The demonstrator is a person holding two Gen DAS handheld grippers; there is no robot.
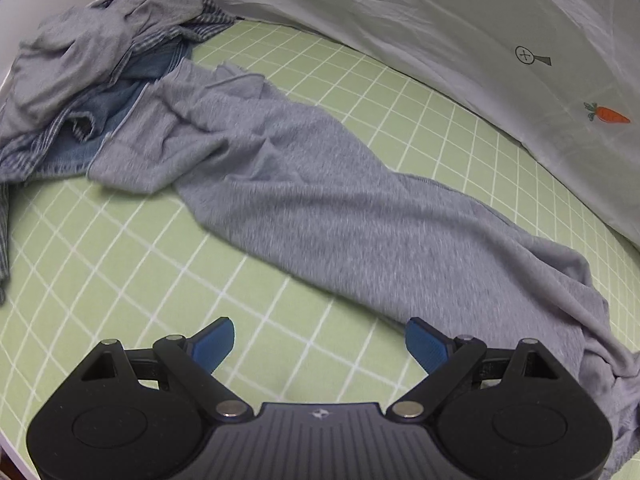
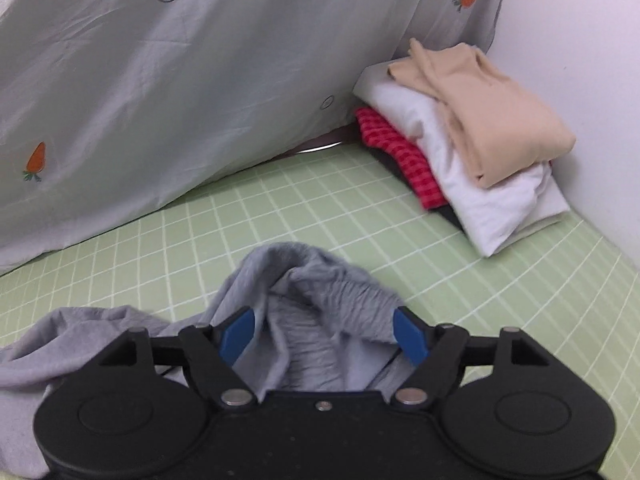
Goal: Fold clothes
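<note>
A long grey garment [image 1: 320, 200] lies stretched diagonally across the green checked sheet [image 1: 120, 248], from the pile at the far left to the near right. My left gripper [image 1: 320, 346] is open and empty, just above the sheet beside the garment's near edge. In the right wrist view the garment's gathered waistband end [image 2: 320, 300] bunches up between the open fingers of my right gripper [image 2: 324, 334]; the blue pads [image 2: 408, 336] stand apart and do not pinch it.
A heap of unfolded clothes [image 1: 92, 80], grey, striped and blue denim, sits at the far left. A folded stack [image 2: 472, 148] of beige, white and red checked items sits by the white wall. A white quilt with carrot prints [image 2: 180, 80] runs along the back.
</note>
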